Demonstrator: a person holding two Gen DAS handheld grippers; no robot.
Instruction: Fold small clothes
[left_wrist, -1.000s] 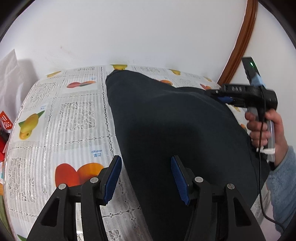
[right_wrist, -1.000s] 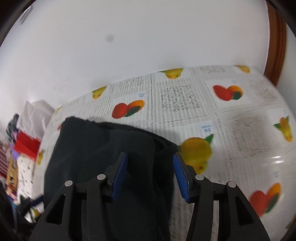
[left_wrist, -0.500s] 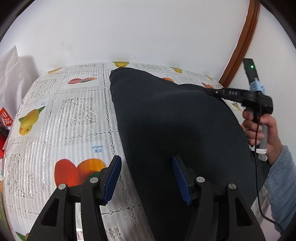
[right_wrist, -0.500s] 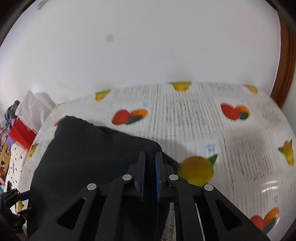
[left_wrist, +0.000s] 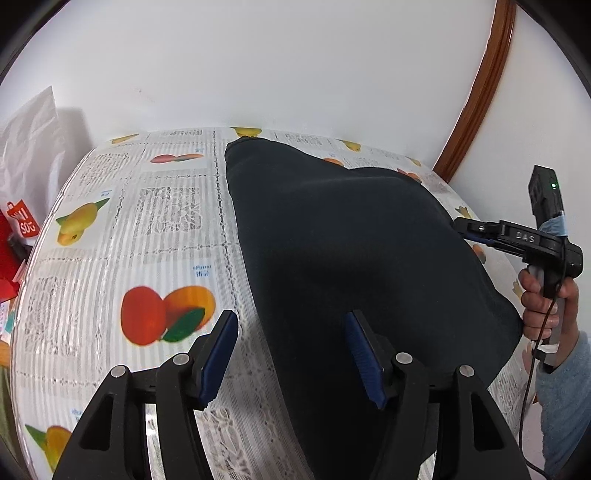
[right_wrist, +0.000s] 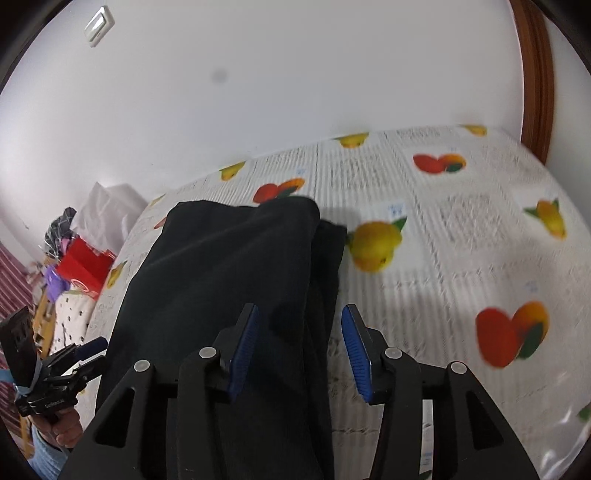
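Against a plain white wall (left_wrist: 295, 66) stands a table under a fruit-printed lace-pattern tablecloth (left_wrist: 166, 229), and a folded dark garment (left_wrist: 351, 251) lies across it. Over its near edges, the left gripper (left_wrist: 291, 354) and right gripper (right_wrist: 299, 341) are both opening, pads clear of the cloth. Brown wooden trim (left_wrist: 476, 92) curves at right; a red bag (right_wrist: 83, 271) sits beyond the table's end.

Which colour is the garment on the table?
Black garment, plain; the left wrist view shows it best.

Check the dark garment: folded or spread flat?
Folded: the dark garment lies doubled on the tablecloth, an under layer showing along its right edge.
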